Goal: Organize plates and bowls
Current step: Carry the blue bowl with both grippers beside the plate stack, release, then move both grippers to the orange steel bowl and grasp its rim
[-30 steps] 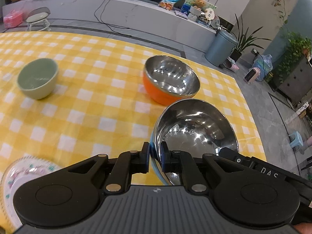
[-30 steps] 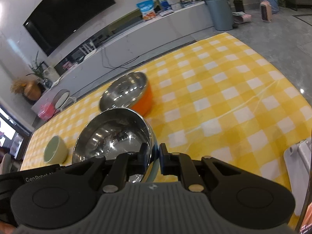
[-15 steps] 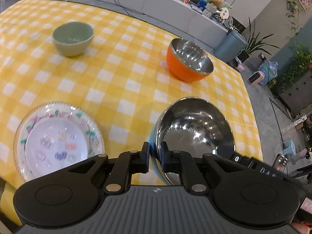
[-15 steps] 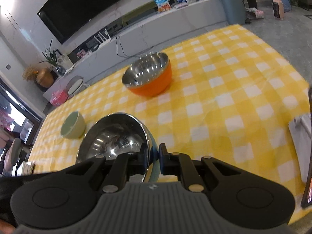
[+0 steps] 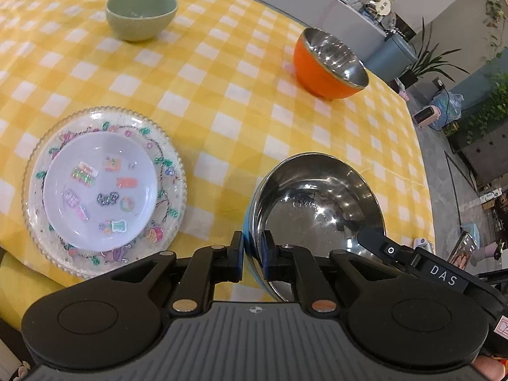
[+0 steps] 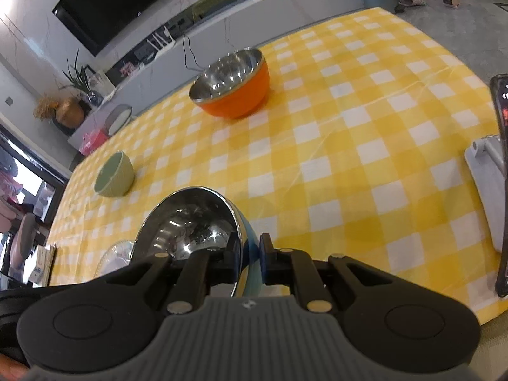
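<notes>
1. Left wrist view: the left gripper (image 5: 252,255) has its fingers pinched on the near rim of a blue steel-lined bowl (image 5: 317,209), which it holds above the near edge of the table (image 5: 222,73) with its yellow checked cloth.
2. Same view: a small white sticker-decorated plate (image 5: 100,190) sits nested inside a larger clear patterned plate (image 5: 168,165) near the table's near left corner. Judgement: the plates appear already stacked.
3. Same view: a green ceramic bowl (image 5: 141,17) stands alone toward the far left edge; an orange steel-lined bowl (image 5: 328,63) stands alone toward the far right edge. They are well apart.
4. Right wrist view: the right gripper (image 6: 249,258) has its fingers clamped on the opposite rim of the same blue bowl (image 6: 187,225), so both grippers carry it.
5. Same view: the orange bowl (image 6: 233,84) and green bowl (image 6: 114,174) are unstacked; a white stand (image 6: 485,187) rests at the right edge.
6. Judgement: the bowls remain to be gathered; the carried bowl has no resting place yet, so the task is roughly half done.
</notes>
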The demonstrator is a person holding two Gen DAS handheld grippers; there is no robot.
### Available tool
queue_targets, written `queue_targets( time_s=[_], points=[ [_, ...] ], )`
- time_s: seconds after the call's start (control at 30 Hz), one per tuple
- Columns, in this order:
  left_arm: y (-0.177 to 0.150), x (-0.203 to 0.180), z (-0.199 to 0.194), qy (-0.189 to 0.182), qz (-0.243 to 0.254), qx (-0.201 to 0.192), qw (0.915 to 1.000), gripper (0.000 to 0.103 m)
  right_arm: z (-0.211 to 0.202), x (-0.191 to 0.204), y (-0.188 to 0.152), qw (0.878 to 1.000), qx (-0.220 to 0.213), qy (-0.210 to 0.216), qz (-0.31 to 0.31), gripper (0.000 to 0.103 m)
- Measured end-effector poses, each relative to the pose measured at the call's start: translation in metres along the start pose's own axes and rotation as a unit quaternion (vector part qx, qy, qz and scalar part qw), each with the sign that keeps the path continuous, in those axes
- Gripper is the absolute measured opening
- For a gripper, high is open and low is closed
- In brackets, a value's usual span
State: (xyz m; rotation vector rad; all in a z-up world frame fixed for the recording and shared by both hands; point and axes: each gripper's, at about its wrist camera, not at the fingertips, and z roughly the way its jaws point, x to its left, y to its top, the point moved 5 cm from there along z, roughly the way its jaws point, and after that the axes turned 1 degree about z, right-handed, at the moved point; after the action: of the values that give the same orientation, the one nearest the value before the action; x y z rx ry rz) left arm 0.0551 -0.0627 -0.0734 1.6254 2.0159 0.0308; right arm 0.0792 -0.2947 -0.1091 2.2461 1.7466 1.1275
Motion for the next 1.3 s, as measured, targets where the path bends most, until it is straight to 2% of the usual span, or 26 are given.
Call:
queue_targets(
  time_s=[0.33,0.47,0.53,0.63,0.7,0.73,0.9,1.07,1.13,1.3],
  points=[
    [0.002,-0.001,0.001,0.004,0.010,-0.012,0.9999,0.012,0.007,-0.001,-0.003,1.000,0.020,-0.011,-0.006,0.011],
    [0.004,-0.003,0.002,0.002,0.016,-0.013,0.9998,0.014,0.012,-0.001,-0.004,0.999,0.030,-0.016,-0.007,0.015],
    [0.005,-0.004,0.002,0.001,0.018,-0.015,0.9997,0.018,0.014,-0.001,-0.003,0.999,0.033,-0.018,-0.008,0.015],
    [0.007,-0.007,-0.001,-0.007,0.027,-0.025,0.9993,0.034,0.013,-0.001,-0.003,0.999,0.029,-0.022,-0.007,0.018],
    [0.007,-0.009,-0.003,-0.001,0.038,-0.036,0.9986,0.047,0.012,-0.001,-0.003,0.999,0.024,-0.027,-0.009,0.028],
    [0.008,-0.009,-0.004,0.004,0.043,-0.040,0.9983,0.047,0.011,0.000,-0.003,0.999,0.021,-0.026,-0.012,0.032],
    [0.010,-0.007,-0.008,0.001,0.043,-0.050,0.9978,0.050,0.009,0.004,-0.001,1.000,0.011,-0.019,-0.020,0.037],
    [0.016,-0.009,-0.017,0.006,0.066,-0.077,0.9948,0.054,0.001,0.007,0.003,0.999,-0.021,-0.018,-0.028,0.058],
    [0.020,-0.008,-0.020,0.006,0.069,-0.084,0.9940,0.055,-0.003,0.010,0.004,0.999,-0.037,-0.015,-0.034,0.063],
    [0.033,-0.002,-0.034,0.006,0.076,-0.110,0.9910,0.055,-0.013,0.017,0.011,0.995,-0.086,-0.009,-0.043,0.067]
  ],
)
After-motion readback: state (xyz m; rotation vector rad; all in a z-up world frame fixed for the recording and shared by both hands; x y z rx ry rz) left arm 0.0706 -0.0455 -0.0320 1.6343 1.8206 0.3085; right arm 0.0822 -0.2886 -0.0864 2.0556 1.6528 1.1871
